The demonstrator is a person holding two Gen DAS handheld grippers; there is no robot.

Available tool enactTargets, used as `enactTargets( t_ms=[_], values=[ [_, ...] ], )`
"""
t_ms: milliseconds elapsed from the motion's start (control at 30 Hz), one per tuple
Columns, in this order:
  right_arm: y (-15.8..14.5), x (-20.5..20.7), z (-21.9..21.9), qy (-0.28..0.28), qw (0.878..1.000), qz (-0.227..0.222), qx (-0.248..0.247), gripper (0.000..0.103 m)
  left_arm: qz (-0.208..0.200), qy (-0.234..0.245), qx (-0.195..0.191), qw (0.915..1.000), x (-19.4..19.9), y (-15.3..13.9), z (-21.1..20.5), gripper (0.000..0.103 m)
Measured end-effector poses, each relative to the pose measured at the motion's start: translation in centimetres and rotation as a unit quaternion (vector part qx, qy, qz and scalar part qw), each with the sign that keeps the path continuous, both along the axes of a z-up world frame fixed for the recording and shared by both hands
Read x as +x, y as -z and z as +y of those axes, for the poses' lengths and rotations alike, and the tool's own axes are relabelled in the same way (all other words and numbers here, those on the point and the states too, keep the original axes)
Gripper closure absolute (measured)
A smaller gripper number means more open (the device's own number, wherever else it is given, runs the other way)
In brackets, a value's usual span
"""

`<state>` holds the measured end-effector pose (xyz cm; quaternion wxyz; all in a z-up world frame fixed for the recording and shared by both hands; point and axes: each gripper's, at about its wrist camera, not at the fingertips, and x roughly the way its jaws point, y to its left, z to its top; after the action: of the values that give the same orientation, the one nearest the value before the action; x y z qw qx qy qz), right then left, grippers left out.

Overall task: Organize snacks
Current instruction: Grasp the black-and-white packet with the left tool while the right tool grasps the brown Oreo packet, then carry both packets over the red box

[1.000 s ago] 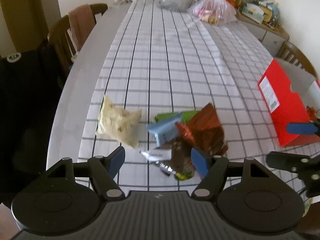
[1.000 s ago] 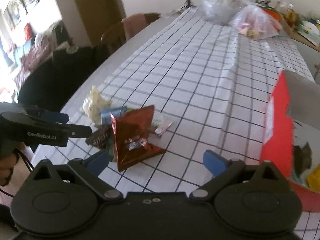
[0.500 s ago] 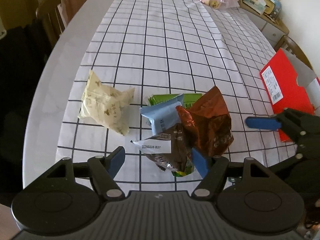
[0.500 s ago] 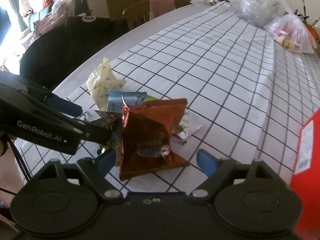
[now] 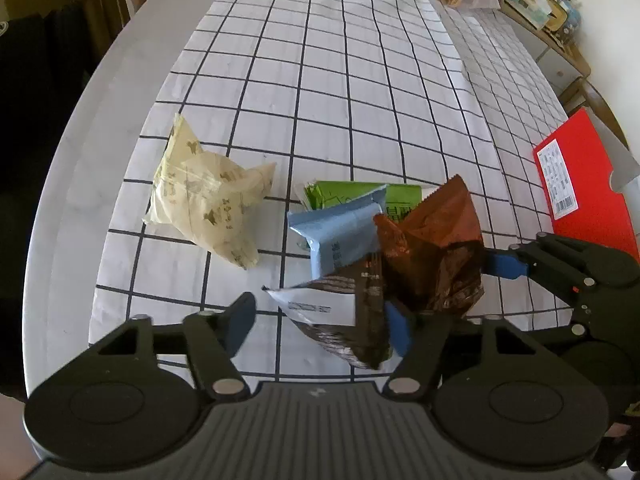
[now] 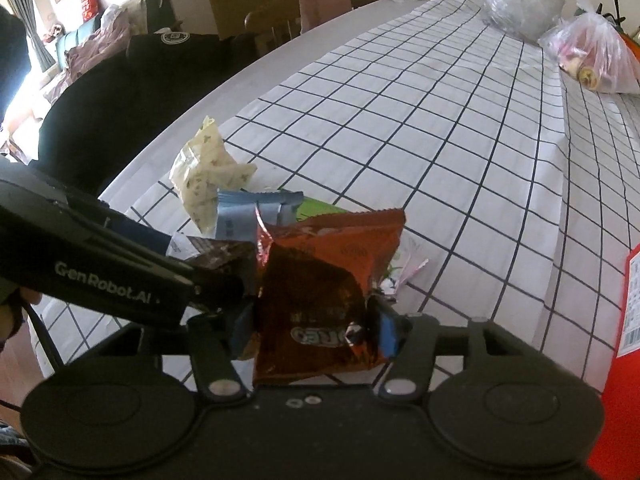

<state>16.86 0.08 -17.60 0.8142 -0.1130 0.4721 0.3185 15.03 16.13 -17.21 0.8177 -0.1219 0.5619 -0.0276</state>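
Several snack packets lie piled on the checked tablecloth [image 5: 320, 80]. My right gripper [image 6: 314, 330] is closing, and its pads press both sides of the shiny red-brown cookie bag [image 6: 320, 280]. In the left wrist view one of its blue fingers [image 5: 504, 266] touches the same bag [image 5: 432, 248]. My left gripper [image 5: 320, 324] points down over the pile with its jaws closing. A dark brown packet with a white end [image 5: 340, 316] sits between its fingers, clear of the left pad. A light blue packet [image 5: 340, 232], a green packet [image 5: 348, 192] and a cream packet [image 5: 208, 204] lie beside it.
A red box [image 5: 576, 184] stands at the right edge of the table. Two plastic bags [image 6: 592, 52] sit at the far end. A wooden chair [image 6: 280, 20] and dark clothing [image 6: 140, 80] line the table's left side, where the bare table rim [image 5: 80, 180] runs close to the pile.
Both grippers have come down closer to the pile. The right jaws have closed from wide apart onto the red-brown bag. The left jaws have narrowed around the dark packet.
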Motion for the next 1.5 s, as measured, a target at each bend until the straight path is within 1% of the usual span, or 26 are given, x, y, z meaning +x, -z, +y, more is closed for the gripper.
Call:
enactTargets(
  t_ms=[33,67,100,133,200,300,400,667,967,1267,1500],
  values=[
    [0.0,0.0,0.0,0.002,1.000,0.000,0.000,0.049,0.001,0.000,0.000,1.0000,0.0,0.0,0.0,0.043],
    [-0.1,0.0,0.0,0.003,1.000,0.001,0.002,0.050,0.001,-0.001,0.000,1.0000,-0.1,0.0,-0.1,0.046],
    [-0.1,-0.1,0.0,0.003,1.000,0.001,0.002,0.051,0.003,-0.001,0.000,1.0000,-0.1,0.1,-0.1,0.052],
    [-0.1,-0.1,0.1,0.004,1.000,0.000,0.001,0.052,0.005,-0.001,0.001,1.0000,-0.1,0.1,-0.1,0.055],
    [-0.2,-0.3,0.0,0.007,1.000,-0.001,0.000,0.056,0.007,-0.002,0.003,1.0000,-0.1,0.2,0.0,0.060],
    [-0.4,-0.4,-0.3,0.014,1.000,-0.001,0.005,0.062,0.008,-0.006,0.000,1.0000,-0.3,0.3,0.2,0.065],
    [-0.6,-0.6,-0.6,0.023,1.000,-0.002,0.005,0.067,0.008,-0.013,-0.003,0.9999,-0.6,0.4,0.6,0.067],
    [-1.6,-1.6,-2.2,0.049,0.998,-0.004,0.024,0.069,-0.002,-0.025,0.000,0.9997,-1.7,-0.4,1.1,0.068],
    [-4.6,-3.4,-5.1,0.074,0.995,-0.005,0.060,0.069,-0.021,-0.028,0.006,0.9994,-3.4,-3.1,0.7,0.068],
    [-8.1,-4.5,-9.4,0.120,0.989,-0.023,0.088,0.069,-0.055,0.002,0.004,0.9985,-3.8,-6.5,-1.9,0.068],
    [-10.6,-5.2,-14.0,0.162,0.981,-0.049,0.099,0.069,-0.089,0.043,0.002,0.9951,-3.0,-9.3,-5.8,0.068]
  ],
)
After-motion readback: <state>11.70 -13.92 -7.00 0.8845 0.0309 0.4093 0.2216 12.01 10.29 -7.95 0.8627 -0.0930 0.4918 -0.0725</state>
